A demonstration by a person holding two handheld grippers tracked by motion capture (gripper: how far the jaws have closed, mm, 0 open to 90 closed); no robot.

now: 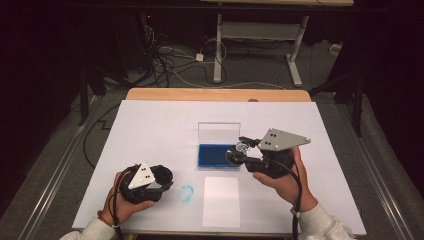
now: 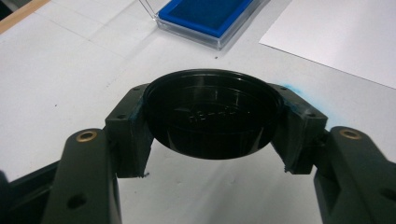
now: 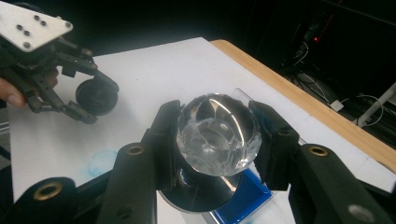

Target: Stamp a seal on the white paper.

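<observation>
My left gripper (image 1: pixel 165 176) is at the front left of the table, shut on a round black cap (image 1: pixel 164 175). In the left gripper view the cap (image 2: pixel 212 114) sits between the two pads with its hollow side towards the camera. My right gripper (image 1: pixel 241 149) hovers over the right end of a blue ink pad (image 1: pixel 216 156) and is shut on a stamp with a clear faceted knob (image 1: pixel 243 147). The right gripper view shows the pads pressing on the knob (image 3: pixel 217 133), with the stamp's round black base (image 3: pixel 201 193) below it.
The ink pad lies in a clear case whose lid (image 1: pixel 218 132) stands upright. A white sheet of paper (image 1: pixel 221 201) lies in front of it. A faint blue ring mark (image 1: pixel 186 193) is on the white table cover (image 1: pixel 150 125). A wooden table edge (image 1: pixel 215 94) runs along the back.
</observation>
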